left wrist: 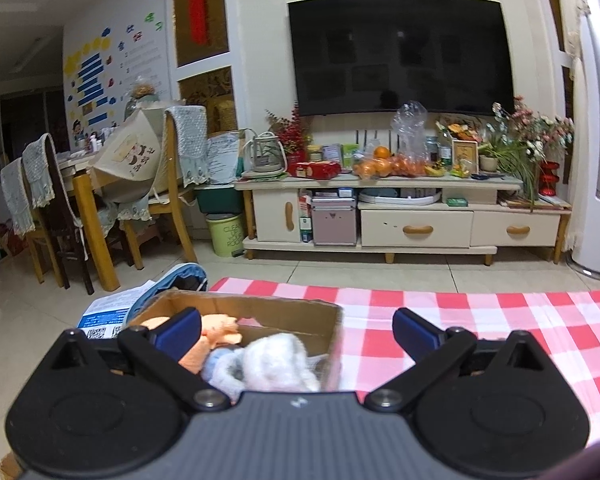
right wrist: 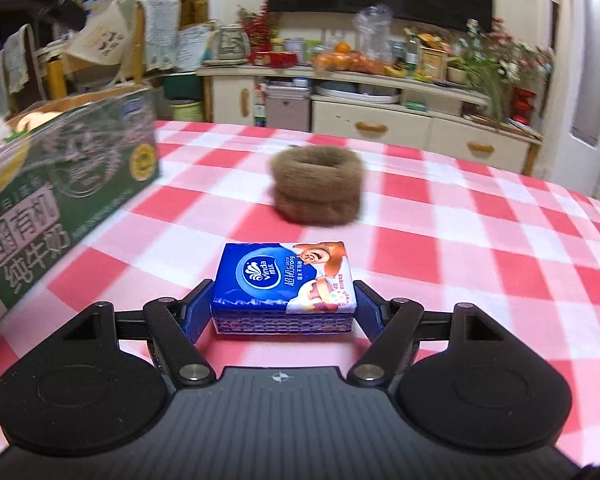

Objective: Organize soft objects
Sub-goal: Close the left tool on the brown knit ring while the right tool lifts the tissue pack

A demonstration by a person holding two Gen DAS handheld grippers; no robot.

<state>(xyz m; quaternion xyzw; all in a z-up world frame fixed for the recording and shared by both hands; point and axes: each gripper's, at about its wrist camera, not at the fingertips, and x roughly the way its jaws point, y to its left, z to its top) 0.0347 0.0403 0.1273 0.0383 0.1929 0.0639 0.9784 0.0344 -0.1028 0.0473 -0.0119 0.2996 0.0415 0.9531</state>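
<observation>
One tissue pack point(right wrist: 284, 286) sits clamped between the right gripper point(right wrist: 284, 308) fingers; one brown scrunchie point(right wrist: 316, 186) lies beyond. The left gripper point(left wrist: 298, 330) gapes empty over one cardboard box point(left wrist: 260, 312).

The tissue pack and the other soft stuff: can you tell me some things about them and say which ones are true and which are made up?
1. The right claw has the blue tissue pack between its fingers. True.
2. The brown fuzzy ring is inside the cardboard box. False: it sits on the checked tablecloth, beyond the tissue pack.
3. The left claw is holding the white fluffy toy. False: its fingers stand wide apart and hold nothing.
4. An orange soft toy lies in the box. True.
5. The tablecloth is green. False: it is red and white.
</observation>
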